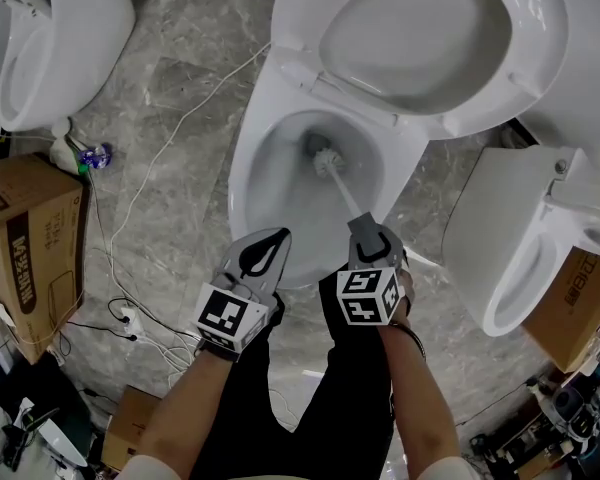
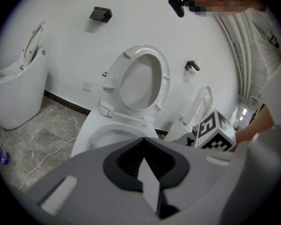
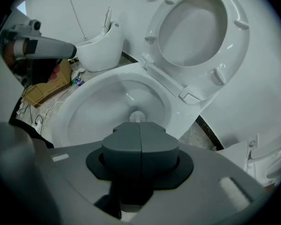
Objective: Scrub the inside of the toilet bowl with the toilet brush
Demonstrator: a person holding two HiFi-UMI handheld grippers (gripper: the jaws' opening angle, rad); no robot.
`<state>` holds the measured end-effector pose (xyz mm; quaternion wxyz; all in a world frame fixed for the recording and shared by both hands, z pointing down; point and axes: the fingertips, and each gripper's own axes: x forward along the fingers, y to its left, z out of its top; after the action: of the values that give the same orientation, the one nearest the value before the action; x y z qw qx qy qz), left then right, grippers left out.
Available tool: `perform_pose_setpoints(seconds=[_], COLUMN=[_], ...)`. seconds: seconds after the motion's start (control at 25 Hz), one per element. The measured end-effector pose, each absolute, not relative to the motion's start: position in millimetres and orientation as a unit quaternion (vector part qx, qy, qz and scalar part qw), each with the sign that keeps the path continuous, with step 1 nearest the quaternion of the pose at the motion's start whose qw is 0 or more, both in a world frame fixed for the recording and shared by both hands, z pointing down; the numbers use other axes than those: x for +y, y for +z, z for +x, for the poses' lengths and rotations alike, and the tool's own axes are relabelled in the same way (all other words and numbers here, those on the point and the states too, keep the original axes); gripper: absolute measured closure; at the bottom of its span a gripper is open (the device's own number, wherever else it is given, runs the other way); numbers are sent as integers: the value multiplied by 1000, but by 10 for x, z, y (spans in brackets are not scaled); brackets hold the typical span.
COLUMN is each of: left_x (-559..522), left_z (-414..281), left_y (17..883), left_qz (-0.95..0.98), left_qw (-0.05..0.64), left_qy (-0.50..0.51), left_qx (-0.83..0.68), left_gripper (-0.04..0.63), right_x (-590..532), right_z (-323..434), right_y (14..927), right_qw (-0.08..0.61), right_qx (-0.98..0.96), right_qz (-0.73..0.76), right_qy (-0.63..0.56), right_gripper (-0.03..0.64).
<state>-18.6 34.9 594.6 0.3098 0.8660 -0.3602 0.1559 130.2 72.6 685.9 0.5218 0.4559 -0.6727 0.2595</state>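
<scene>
Toilet brush (image 1: 325, 158): white handle pinched in right gripper (image 1: 368, 226) jaws, which are pressed together around it. Handle slants down into the toilet bowl (image 1: 242, 183); bristle head sits low, at the drain. Right gripper view shows the head (image 3: 137, 116) just past the jaw tips.

Left gripper (image 1: 275, 236): jaws pressed together at the tips, nothing between them, held over the bowl's near rim, just beside the right one.

Seat and lid (image 1: 430, 38) raised upright behind the bowl.

Grey marbled floor (image 1: 180, 48); white cable (image 1: 180, 128) trails across it.

Cardboard box (image 1: 30, 238) at left, dark print on its side too blurred to read.
</scene>
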Motion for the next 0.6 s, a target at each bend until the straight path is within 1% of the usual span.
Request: perform_pose_setpoints(seconds=[0.12, 0.24, 0.6], left_x=[366, 358, 308], left_z=[-244, -295, -431], left_y=[5959, 5950, 6002], left_qz=[864, 864, 862], left_qw=[310, 308, 307], left_qy=[158, 157, 159], left_qx=[-364, -366, -371], left_gripper=[589, 589, 589], right_x=[834, 950, 930], right_z=[1193, 1036, 682], right_y=[6856, 6859, 6908], right_qw=[544, 549, 484], right_qx=[-670, -673, -690], right_qz=[433, 417, 429], right_qy=[259, 270, 324], right_gripper=[453, 453, 454])
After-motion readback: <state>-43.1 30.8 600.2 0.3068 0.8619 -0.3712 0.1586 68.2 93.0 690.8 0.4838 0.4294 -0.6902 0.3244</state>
